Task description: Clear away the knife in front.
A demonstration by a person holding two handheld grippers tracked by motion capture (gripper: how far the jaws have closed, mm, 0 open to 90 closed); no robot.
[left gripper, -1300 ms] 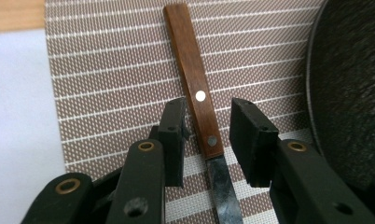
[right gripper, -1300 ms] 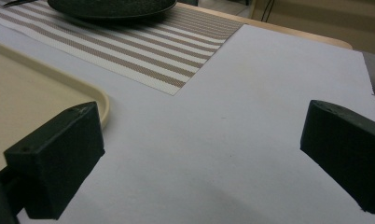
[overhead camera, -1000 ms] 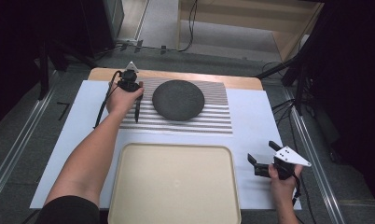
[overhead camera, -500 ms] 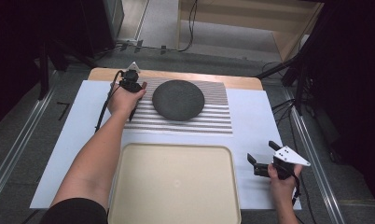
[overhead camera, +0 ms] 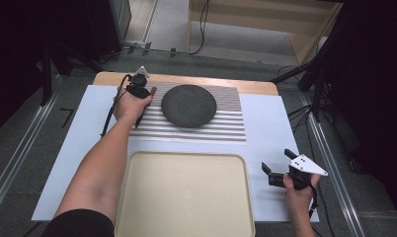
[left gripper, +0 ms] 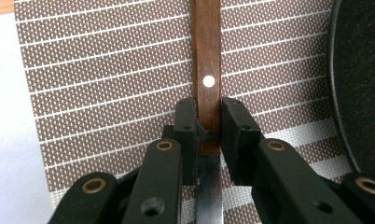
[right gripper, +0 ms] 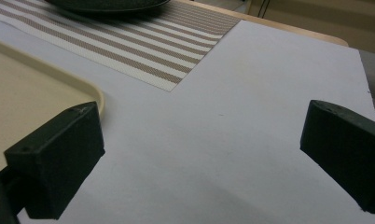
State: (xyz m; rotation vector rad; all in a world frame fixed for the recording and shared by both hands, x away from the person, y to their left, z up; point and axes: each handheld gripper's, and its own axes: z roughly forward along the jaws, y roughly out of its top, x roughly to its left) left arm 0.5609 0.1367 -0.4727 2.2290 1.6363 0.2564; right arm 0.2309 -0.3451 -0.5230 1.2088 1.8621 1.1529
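Note:
A knife with a brown wooden handle (left gripper: 206, 60) and a steel blade (left gripper: 208, 196) lies on the striped placemat (left gripper: 106, 70), left of a dark round plate (overhead camera: 188, 105). My left gripper (left gripper: 207, 126) is shut on the handle where it meets the blade. In the high view the left gripper (overhead camera: 143, 94) sits at the placemat's (overhead camera: 226, 126) far left corner, with the handle end (overhead camera: 153, 90) poking out beside the hand. Over the white table cover at the front right, my right gripper (overhead camera: 277, 161) stands open; between its jaws (right gripper: 199, 154) there is nothing.
A large cream tray (overhead camera: 186, 197) with nothing in it lies at the table's front middle, its corner (right gripper: 45, 93) just left of the right gripper. The white cover (overhead camera: 270, 123) spans the table. Cables and stands line the floor behind.

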